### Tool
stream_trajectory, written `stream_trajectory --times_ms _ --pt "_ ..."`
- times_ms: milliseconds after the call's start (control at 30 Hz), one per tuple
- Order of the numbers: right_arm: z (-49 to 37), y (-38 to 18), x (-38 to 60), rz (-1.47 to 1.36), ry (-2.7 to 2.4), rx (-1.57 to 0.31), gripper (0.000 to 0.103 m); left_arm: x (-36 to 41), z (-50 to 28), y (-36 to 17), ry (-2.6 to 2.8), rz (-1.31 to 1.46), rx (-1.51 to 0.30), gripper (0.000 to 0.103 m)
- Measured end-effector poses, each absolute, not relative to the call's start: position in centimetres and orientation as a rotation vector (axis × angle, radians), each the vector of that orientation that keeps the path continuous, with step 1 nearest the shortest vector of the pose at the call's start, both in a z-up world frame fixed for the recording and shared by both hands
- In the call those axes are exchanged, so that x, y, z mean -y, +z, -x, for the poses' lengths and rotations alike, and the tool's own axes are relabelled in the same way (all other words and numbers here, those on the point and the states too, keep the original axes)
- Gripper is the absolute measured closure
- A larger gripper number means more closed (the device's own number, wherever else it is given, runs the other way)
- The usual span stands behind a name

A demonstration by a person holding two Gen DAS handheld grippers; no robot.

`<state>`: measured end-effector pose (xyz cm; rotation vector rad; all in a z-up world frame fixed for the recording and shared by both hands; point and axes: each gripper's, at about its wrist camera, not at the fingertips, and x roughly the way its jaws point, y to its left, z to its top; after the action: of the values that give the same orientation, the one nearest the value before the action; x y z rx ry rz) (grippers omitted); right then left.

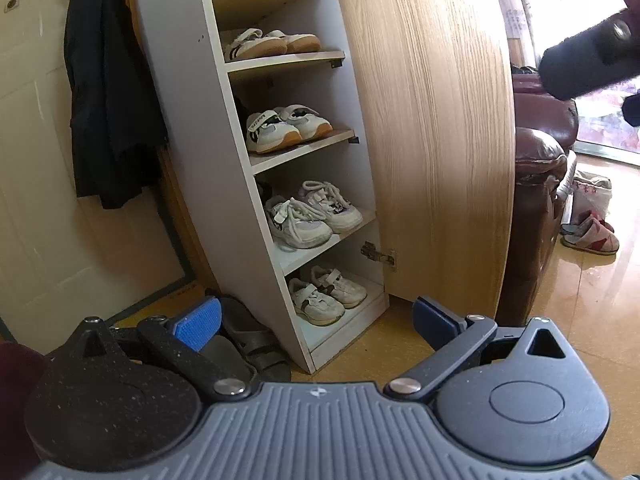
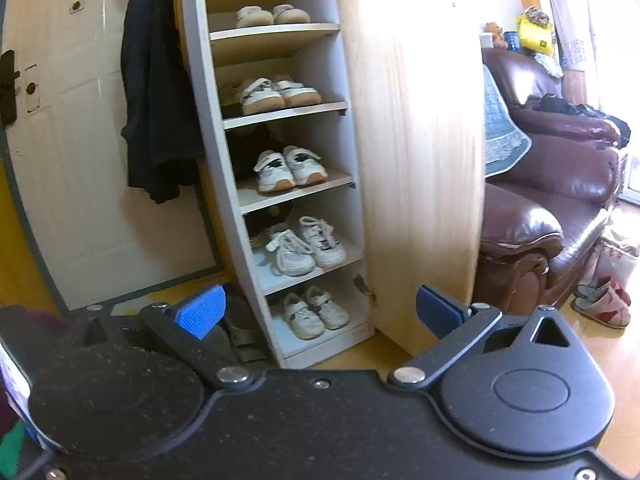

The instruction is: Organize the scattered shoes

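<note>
A tall shoe cabinet (image 1: pixel 240 92) (image 2: pixel 218 128) stands with its wooden door (image 1: pixel 432 128) (image 2: pixel 420 152) swung open. Pairs of white sneakers fill its shelves; the bottom pair (image 1: pixel 326 294) (image 2: pixel 316 312) sits lowest, a laced pair (image 1: pixel 312 212) (image 2: pixel 304 246) above it. Dark sandals (image 1: pixel 252 336) (image 2: pixel 242 336) lie on the floor left of the cabinet base. A pair of slippers (image 1: pixel 590 234) (image 2: pixel 604 302) rests on the floor by the sofa. My left gripper (image 1: pixel 316 320) is open and holds nothing, facing the cabinet's base. My right gripper (image 2: pixel 320 308) is open too, also bare.
A cream door (image 1: pixel 36 160) (image 2: pixel 68 160) with a dark coat (image 1: pixel 108 92) (image 2: pixel 156 92) hanging is at the left. A maroon leather sofa (image 1: pixel 536 184) (image 2: pixel 560 184) stands right of the cabinet door. A dark blurred object (image 1: pixel 592 60) crosses the upper right of the left wrist view.
</note>
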<state>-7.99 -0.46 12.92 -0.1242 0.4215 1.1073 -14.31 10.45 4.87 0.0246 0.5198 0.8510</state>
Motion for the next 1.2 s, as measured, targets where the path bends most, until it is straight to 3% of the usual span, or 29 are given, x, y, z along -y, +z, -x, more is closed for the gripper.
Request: stream_trajectory --times_ms 1200 --pt "9.4 12.0 -2.1 0.142 1.143 -0.422 0.000 -11.0 14.8 4.3 0.810 0.040 -0.520 0.000"
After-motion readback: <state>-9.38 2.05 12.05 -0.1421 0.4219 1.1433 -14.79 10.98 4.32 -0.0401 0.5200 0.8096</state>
